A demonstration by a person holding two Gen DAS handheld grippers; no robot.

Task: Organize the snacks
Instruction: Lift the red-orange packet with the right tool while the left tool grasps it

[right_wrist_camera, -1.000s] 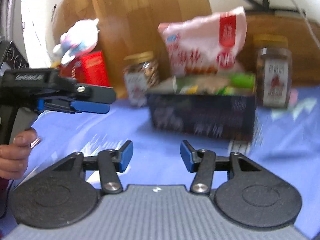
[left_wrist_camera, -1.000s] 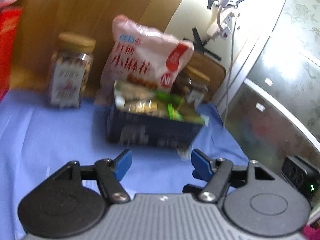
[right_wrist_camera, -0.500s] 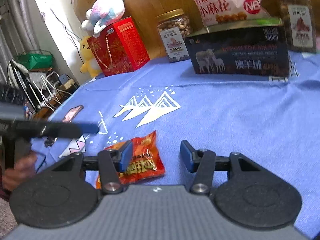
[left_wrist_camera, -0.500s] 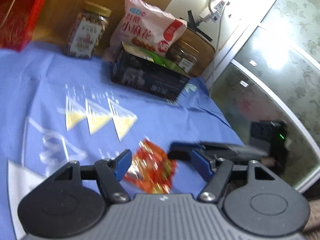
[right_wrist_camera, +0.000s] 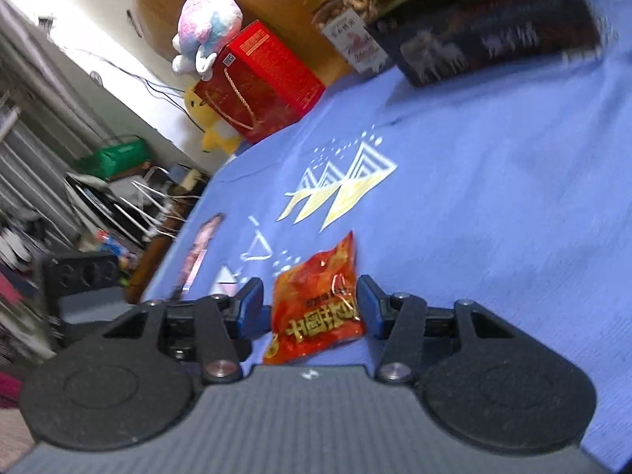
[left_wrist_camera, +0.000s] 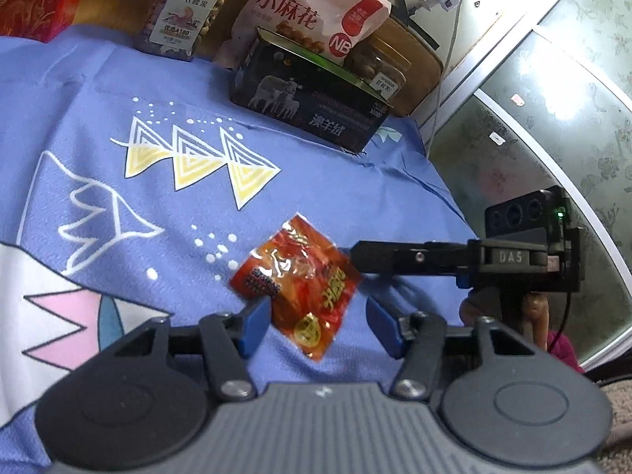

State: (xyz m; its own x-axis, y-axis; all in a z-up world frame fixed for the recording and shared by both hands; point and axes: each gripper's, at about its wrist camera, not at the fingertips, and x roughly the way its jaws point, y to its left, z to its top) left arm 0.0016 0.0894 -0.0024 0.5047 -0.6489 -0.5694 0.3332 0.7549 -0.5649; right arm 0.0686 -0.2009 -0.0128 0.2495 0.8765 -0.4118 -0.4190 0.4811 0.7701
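A small red snack packet (left_wrist_camera: 300,280) lies flat on the blue tablecloth (left_wrist_camera: 118,91) near its front edge. My left gripper (left_wrist_camera: 318,326) straddles the packet's near end. Its jaws are closing, with the left pad at the packet's corner and the right pad still clear of it. From the right, one finger of my right gripper (left_wrist_camera: 395,258) reaches the packet's far side. In the right wrist view the packet (right_wrist_camera: 320,308) lies between the fingers of the right gripper (right_wrist_camera: 310,306), which is open and not squeezing it.
At the back stands a dark box (left_wrist_camera: 312,102) with green packets inside, flanked by a pink bag (left_wrist_camera: 312,12) and two nut jars (left_wrist_camera: 185,8). A red gift box (right_wrist_camera: 260,79) with a plush toy (right_wrist_camera: 209,27) is back left. The cloth's right edge drops beside a glass cabinet door (left_wrist_camera: 553,118).
Both grippers came away from the dark box at the back and dropped to the red packet at the front. The left jaws have narrowed around it, and the right wrist view has rolled.
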